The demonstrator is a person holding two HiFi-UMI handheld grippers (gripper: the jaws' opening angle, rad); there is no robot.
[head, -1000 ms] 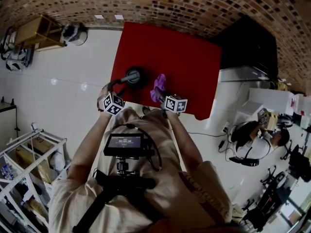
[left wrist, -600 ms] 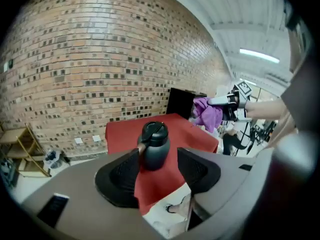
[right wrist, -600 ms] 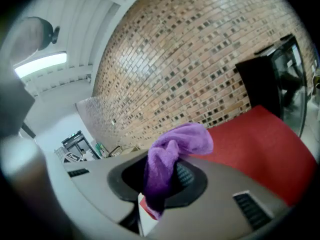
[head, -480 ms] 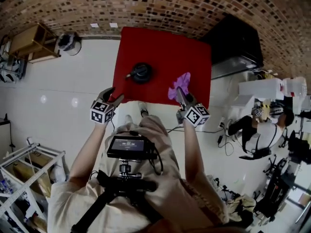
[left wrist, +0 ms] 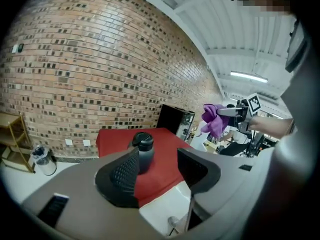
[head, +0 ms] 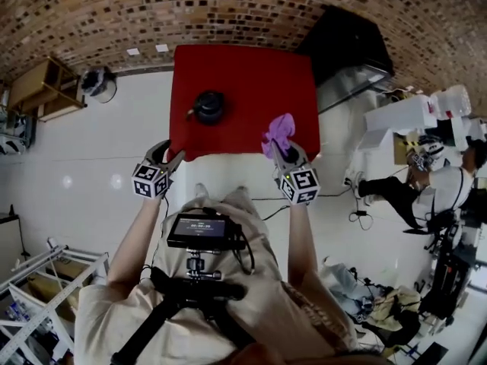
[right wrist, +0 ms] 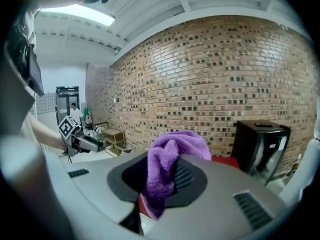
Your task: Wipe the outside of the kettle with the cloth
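Brick wall (head: 228, 14) at the back, white tiled floor (head: 91, 143) left open on the left and near sides of the red table (head: 251, 71); its far right corner is crowded by a black cabinet (head: 346, 44). Kettle (head: 208, 106) is set upright on the table, nearer the left edge, clear of all edges. Left gripper (head: 169, 155) is held just off the near left corner, jaws apart, nothing between them. Purple cloth (head: 278, 130) is clamped in the right gripper (head: 280, 149) over the near edge toward the right corner, well apart from the kettle.
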